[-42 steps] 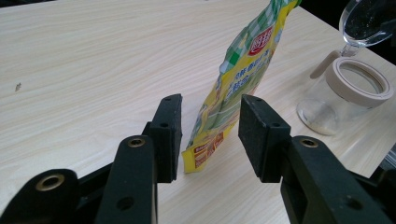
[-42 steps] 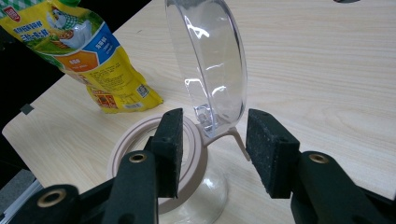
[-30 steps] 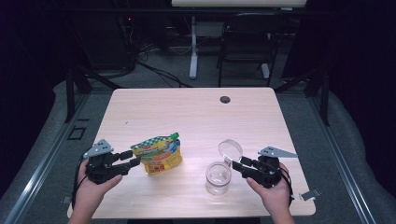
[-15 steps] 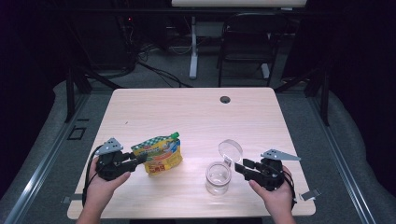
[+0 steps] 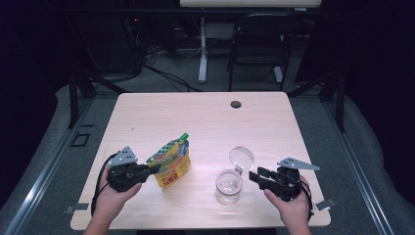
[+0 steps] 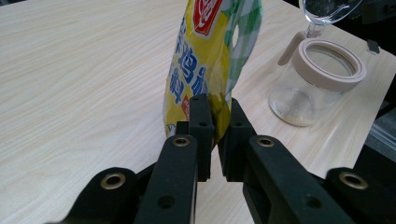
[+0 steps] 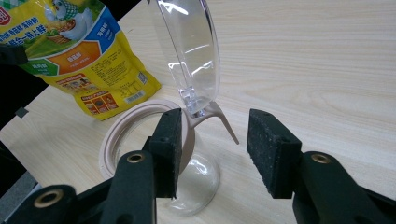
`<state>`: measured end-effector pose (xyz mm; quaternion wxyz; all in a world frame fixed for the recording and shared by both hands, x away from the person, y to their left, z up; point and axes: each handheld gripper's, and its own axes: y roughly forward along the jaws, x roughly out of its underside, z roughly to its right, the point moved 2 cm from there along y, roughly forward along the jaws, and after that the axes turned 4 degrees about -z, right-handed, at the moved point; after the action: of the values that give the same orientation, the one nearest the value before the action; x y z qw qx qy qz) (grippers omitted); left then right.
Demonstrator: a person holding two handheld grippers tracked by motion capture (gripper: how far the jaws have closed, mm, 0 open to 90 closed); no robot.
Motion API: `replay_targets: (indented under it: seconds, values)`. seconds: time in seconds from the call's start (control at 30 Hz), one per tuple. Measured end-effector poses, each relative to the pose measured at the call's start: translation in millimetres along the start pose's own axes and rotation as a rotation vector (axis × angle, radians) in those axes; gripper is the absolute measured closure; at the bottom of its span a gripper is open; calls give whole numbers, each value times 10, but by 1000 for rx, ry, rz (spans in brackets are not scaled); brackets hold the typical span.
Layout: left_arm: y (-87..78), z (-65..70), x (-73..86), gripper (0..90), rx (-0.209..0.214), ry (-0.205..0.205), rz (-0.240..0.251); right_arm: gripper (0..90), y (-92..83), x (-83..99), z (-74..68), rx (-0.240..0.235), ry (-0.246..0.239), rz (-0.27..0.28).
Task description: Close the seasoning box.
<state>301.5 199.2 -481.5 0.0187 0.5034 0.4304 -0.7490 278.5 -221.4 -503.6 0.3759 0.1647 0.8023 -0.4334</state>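
The yellow bag (image 5: 171, 163) is being pinched at its lower edge by the left gripper (image 5: 147, 170), whose fingers (image 6: 201, 122) have just been closing and are now being pressed together on the thin bag, as is seen in the left gripper view. The bag is being held up off the counter (image 5: 205, 117), tilted, with its long side running up and away from the fingers and its green cap end (image 5: 184, 137) pointed toward the far side of the counter. The glass jar (image 5: 228, 185) is standing to the right of the bag, near it but apart, with its clear lid (image 5: 241, 157) flipped open and leaning back on its hinge. The jar's open mouth is being faced upward, so the bag's top would have to be brought over to the right and tipped down for anything to be poured in. The right gripper (image 5: 253, 177) is being held just beside the jar, and it is the nearer of the two to it; its fingers (image 7: 169, 140) are being kept spread, with the hinge part of the lid between them but not squeezed. On the bag, blue Chinese writing and a red badge are seen, and a picture of a white chicken, but the small print is too tiny to be read.
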Motion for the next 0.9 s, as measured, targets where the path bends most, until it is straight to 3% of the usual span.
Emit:
replay_targets:
  seconds: [0.23,0.5,0.67,0.77,0.9]
  values:
    - [11,61,-10,870,-5,9,-5,555,3,-2,14,0,3,-1]
    - [-87,159,38,873,39,53,-33,555,-20,-7,33,-1,4,2]
    - [-227,142,149,871,107,60,-42,555,-13,1,46,-7,19,6]
    - [-258,117,172,869,96,77,-59,555,0,1,33,-7,14,1]
    - [-281,82,186,833,111,36,-32,554,8,0,28,-6,12,0]
